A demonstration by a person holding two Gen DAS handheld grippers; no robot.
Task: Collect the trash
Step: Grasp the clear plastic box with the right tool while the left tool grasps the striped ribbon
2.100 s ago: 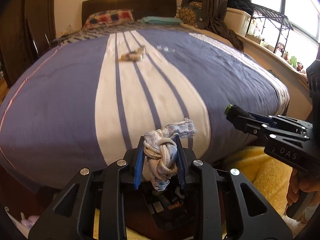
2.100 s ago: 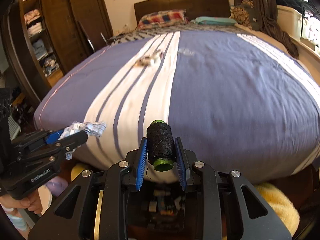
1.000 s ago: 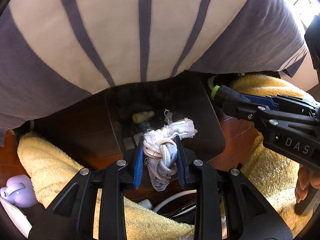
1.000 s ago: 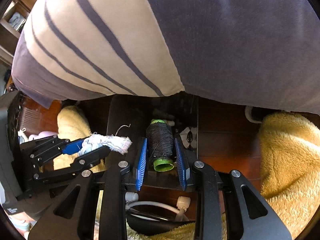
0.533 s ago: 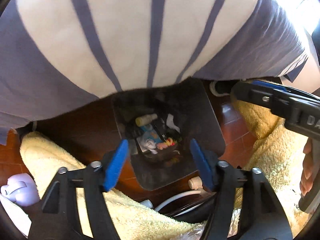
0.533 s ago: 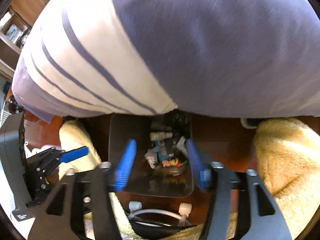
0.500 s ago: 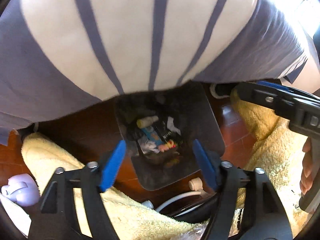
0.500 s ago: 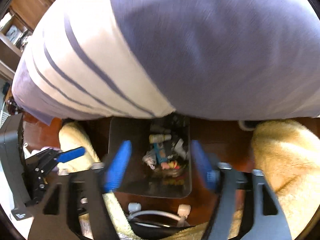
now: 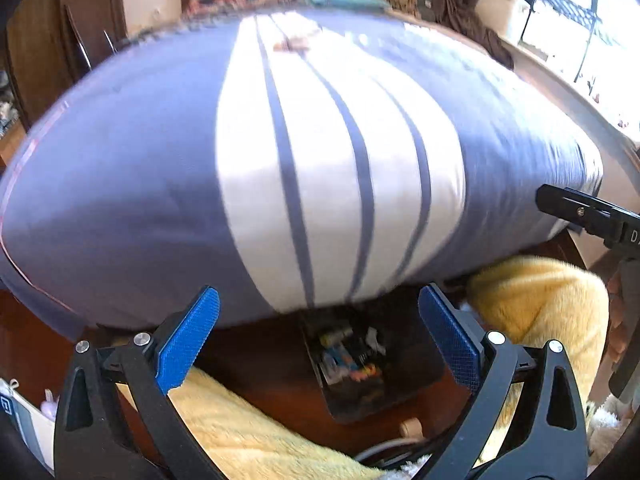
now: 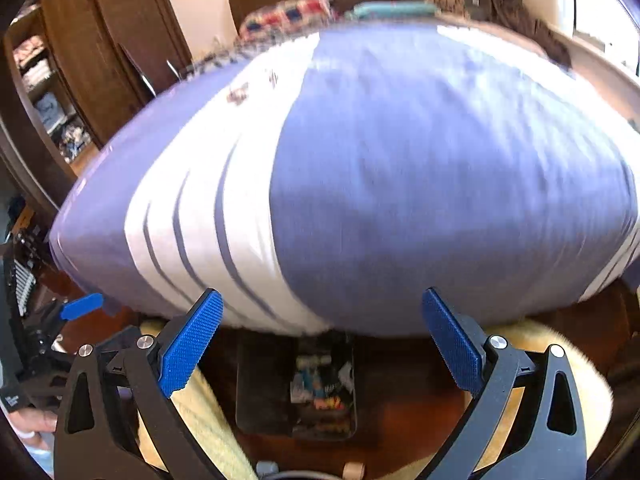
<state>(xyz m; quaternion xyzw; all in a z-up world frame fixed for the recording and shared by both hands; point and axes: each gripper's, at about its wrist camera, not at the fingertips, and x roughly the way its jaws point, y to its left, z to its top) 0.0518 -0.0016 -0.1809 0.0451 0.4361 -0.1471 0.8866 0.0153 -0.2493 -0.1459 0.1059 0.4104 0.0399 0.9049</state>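
My left gripper [image 9: 318,332] is open and empty, its blue pads wide apart above a dark trash bin [image 9: 416,376] on the floor at the foot of the bed. The bin holds several bits of trash [image 9: 348,356]. My right gripper [image 10: 322,332] is also open and empty, above the same bin [image 10: 260,384] with its trash [image 10: 320,380]. Small scraps [image 9: 292,43] lie far up on the striped bedspread; they also show blurred in the right wrist view [image 10: 240,94]. The right gripper's finger [image 9: 580,210] shows at the left view's right edge.
A purple and white striped bed [image 9: 320,152] fills both views. Yellow fluffy rugs [image 9: 536,304] lie on the wooden floor on both sides of the bin. A dark wardrobe [image 10: 100,52] stands at left. A window ledge [image 9: 560,40] runs at right.
Both grippers opened over the bin and dropped the knotted rag and the black thread spool into it. Both views have since tilted up from the bin toward the bed.
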